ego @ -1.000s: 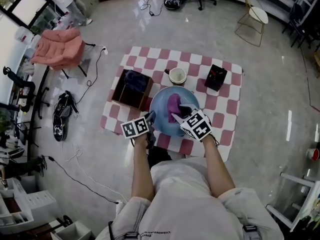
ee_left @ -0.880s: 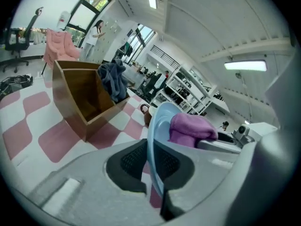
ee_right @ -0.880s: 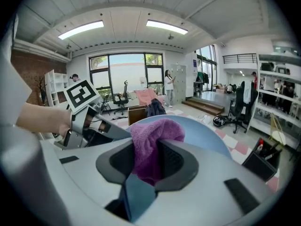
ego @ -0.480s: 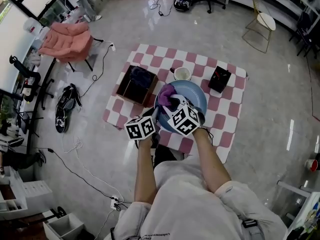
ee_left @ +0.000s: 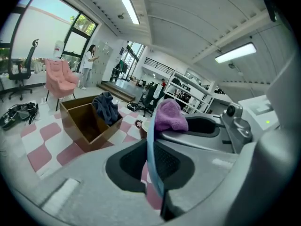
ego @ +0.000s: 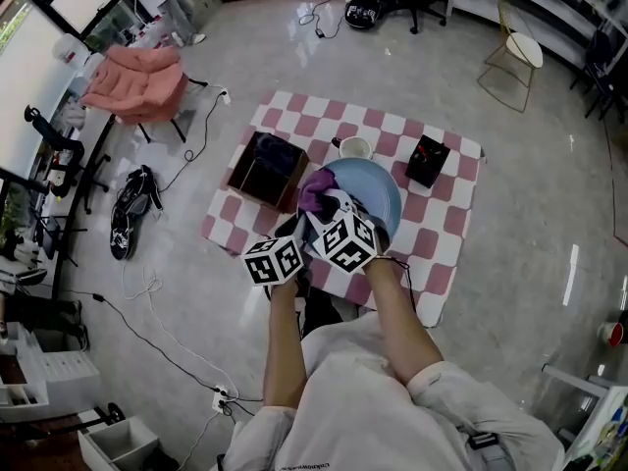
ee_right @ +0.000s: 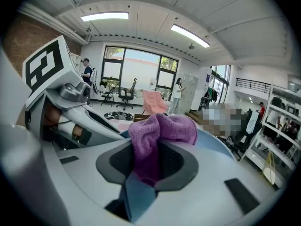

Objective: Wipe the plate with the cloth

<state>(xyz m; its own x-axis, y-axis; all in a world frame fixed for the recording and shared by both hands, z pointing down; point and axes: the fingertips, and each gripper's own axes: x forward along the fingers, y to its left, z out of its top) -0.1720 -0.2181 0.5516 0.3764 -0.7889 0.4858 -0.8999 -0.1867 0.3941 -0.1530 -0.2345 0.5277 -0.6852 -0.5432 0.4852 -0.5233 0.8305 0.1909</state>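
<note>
A light blue plate (ego: pixel 378 192) hangs tilted above the checkered mat (ego: pixel 444 235). My left gripper (ego: pixel 299 227) is shut on its near left rim. In the left gripper view the plate (ee_left: pixel 151 145) stands edge-on between the pads of the left gripper (ee_left: pixel 153 163). A purple cloth (ego: pixel 315 190) rests on the plate's left edge, and my right gripper (ego: pixel 330 206) is shut on it. From the right gripper view, the cloth (ee_right: pixel 158 134) is bunched in the right gripper (ee_right: pixel 150 163), with the plate (ee_right: pixel 223 149) spread behind it.
On the mat stand a brown box (ego: pixel 263 171) with a dark cloth in it, a mug (ego: pixel 353 148) and a small black box (ego: pixel 428 160). A pink chair (ego: pixel 137 81), shoes (ego: pixel 130 204) and cables lie on the floor to the left.
Both grippers have risen with the plate, which now sits higher and more tilted. The purple cloth has slid from the plate's middle to its left rim.
</note>
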